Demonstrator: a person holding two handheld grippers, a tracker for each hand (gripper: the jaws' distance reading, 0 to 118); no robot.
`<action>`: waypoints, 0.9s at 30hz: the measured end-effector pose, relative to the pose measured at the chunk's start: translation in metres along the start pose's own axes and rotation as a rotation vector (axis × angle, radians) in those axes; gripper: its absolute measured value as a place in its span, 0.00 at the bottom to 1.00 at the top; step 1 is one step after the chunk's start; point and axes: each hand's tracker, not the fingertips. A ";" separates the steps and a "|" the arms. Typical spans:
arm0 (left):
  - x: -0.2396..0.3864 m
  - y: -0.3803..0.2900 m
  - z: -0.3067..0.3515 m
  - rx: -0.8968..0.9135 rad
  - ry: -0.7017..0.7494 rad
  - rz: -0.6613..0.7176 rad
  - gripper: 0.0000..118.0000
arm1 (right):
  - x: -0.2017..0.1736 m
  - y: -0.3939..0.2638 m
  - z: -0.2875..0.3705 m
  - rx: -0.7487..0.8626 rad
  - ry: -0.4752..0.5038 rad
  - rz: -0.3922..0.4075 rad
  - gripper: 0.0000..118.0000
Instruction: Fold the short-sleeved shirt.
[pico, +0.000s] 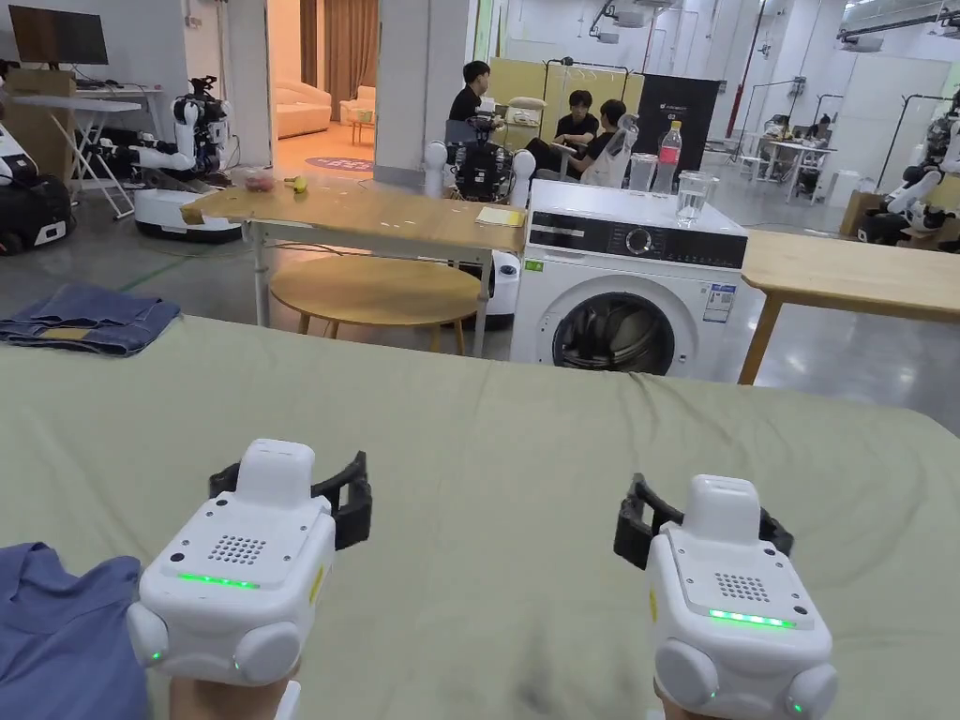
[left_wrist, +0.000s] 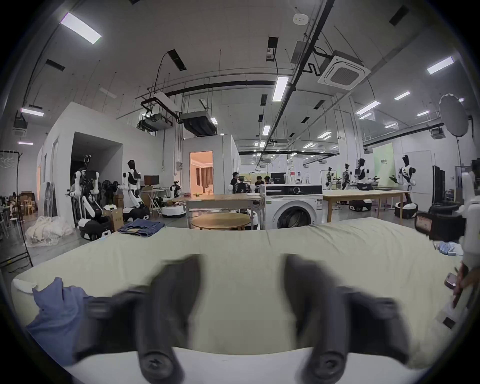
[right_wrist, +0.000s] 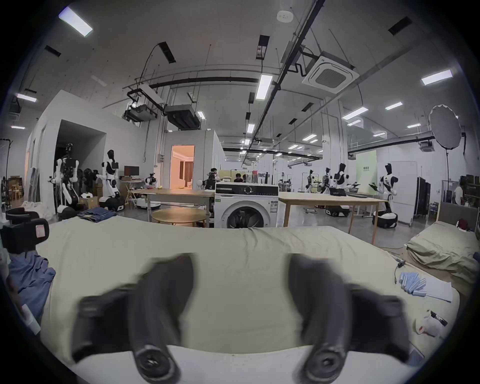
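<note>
Both grippers hovered side by side over the bed (pico: 487, 441), pointing toward 12 o'clock. Left gripper (left_wrist: 241, 298): jaws spread wide, nothing between them but bare green sheet. Right gripper (right_wrist: 240, 296): same, jaws wide apart and empty.

Shirt (pico: 56, 637), blue and crumpled, lay on the bed at 8 o'clock in the head view, just beside the left gripper (pico: 291, 487) and well apart from the right gripper (pico: 703, 525). Neither gripper touched it.

Folded jeans (pico: 89, 319) sat at the bed's far corner, 10 o'clock. Beyond the bed at 12 o'clock stood a washer (pico: 623, 281), with wooden tables either side.
</note>
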 end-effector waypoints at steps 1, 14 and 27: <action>0.002 0.000 -0.001 -0.012 0.010 -0.013 0.00 | -0.002 0.001 0.000 -0.001 -0.010 0.011 0.06; -0.004 0.016 0.007 0.012 0.044 -0.011 0.00 | 0.004 0.013 0.003 -0.028 0.025 -0.059 0.00; -0.116 0.034 0.061 -0.120 0.250 0.024 0.00 | -0.106 0.027 0.016 -0.033 0.223 -0.025 0.00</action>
